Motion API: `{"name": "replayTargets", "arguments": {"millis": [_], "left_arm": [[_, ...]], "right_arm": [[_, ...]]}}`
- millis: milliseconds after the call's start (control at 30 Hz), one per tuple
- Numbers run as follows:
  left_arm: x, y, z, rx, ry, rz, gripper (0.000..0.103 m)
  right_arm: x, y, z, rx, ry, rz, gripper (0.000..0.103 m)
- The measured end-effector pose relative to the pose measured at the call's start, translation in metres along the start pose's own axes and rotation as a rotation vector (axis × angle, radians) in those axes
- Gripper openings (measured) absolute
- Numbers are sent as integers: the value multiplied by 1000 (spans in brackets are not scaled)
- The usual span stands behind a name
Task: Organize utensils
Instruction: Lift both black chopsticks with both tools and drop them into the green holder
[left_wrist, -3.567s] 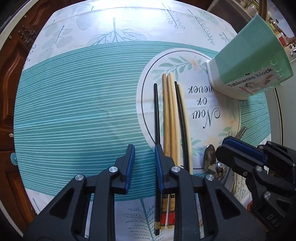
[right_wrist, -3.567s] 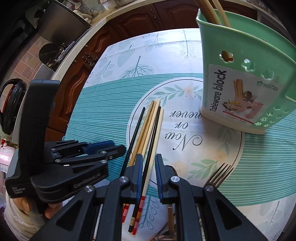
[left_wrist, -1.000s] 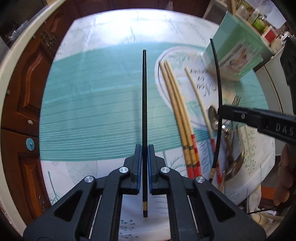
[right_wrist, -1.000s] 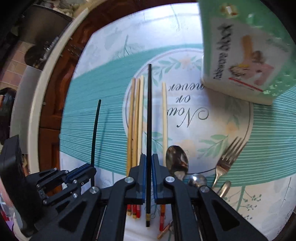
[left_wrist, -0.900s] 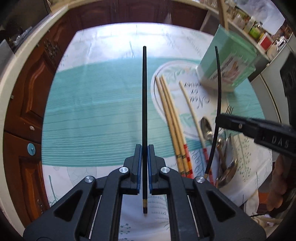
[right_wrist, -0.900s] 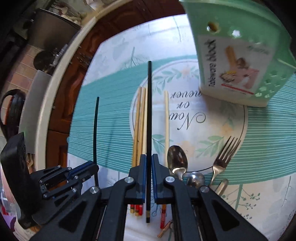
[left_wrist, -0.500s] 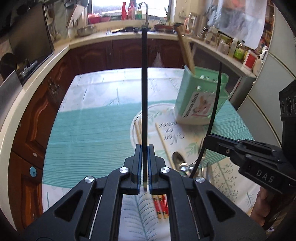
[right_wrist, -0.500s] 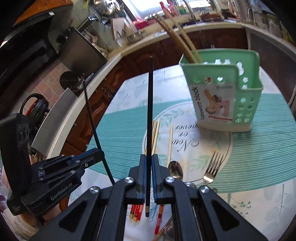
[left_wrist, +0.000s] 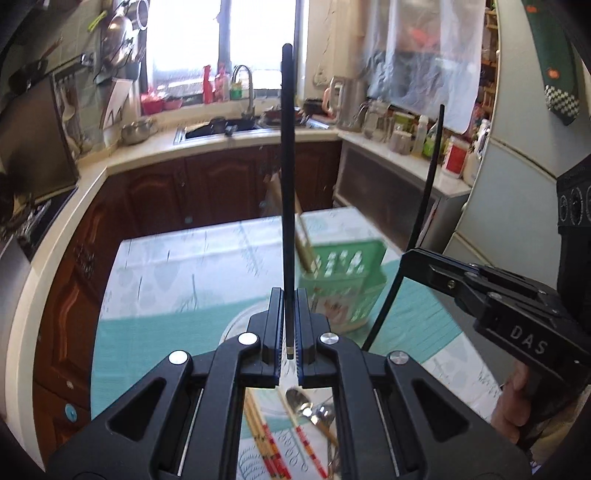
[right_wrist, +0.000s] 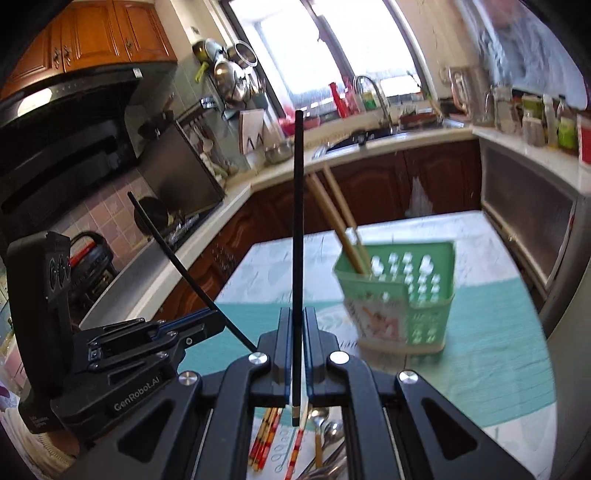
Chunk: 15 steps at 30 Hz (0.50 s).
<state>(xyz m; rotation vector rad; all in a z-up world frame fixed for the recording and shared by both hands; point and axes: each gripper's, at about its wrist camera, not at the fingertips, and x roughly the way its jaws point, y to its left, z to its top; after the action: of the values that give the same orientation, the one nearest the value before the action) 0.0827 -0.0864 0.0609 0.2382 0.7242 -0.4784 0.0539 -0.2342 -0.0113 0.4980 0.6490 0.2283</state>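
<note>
My left gripper (left_wrist: 288, 325) is shut on a black chopstick (left_wrist: 287, 192) that points straight up above the table. My right gripper (right_wrist: 295, 347) is shut on a second black chopstick (right_wrist: 297, 236), also held upright. Each gripper shows in the other's view, the right gripper (left_wrist: 413, 258) at right and the left gripper (right_wrist: 218, 319) at left. The green utensil holder (left_wrist: 343, 288) stands ahead on the table with two wooden chopsticks (right_wrist: 340, 229) leaning in it. Wooden chopsticks with red ends (right_wrist: 264, 435), spoons (left_wrist: 306, 406) and a red-banded chopstick (right_wrist: 297, 443) lie on the tablecloth below the grippers.
The table carries a teal and white cloth (left_wrist: 155, 302). Kitchen counters with dark wood cabinets (left_wrist: 221, 184) surround it, with a sink (left_wrist: 221, 129) at the back and a fridge (left_wrist: 517, 192) at the right. A person's hand (left_wrist: 517, 410) holds the right gripper.
Both grippers closed on black chopsticks lying on the cloth, lifted them and tilted them upright. The views have swung from the tabletop up to the kitchen, and the holder now sits ahead.
</note>
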Motion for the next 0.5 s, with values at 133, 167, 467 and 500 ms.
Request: {"name": "replayTargets", "arguments": {"millis": [133,167,467,500], "left_arm": [[-3,-15,47,3,-44,-26,3],[-1,-18,59,4,-52,-29,3],[58,-28,111,-27,-25,-49,3],[68,-28,112,-30,-13,-49,3]], "right_arm": [[-15,-8,34,-25,-91,-39,5],[-18,-9,41,-33,-108,-48,5],[3,-22,93,-104,-234,-147,5],[10,-26,95,-107,-236,-149,5]]}}
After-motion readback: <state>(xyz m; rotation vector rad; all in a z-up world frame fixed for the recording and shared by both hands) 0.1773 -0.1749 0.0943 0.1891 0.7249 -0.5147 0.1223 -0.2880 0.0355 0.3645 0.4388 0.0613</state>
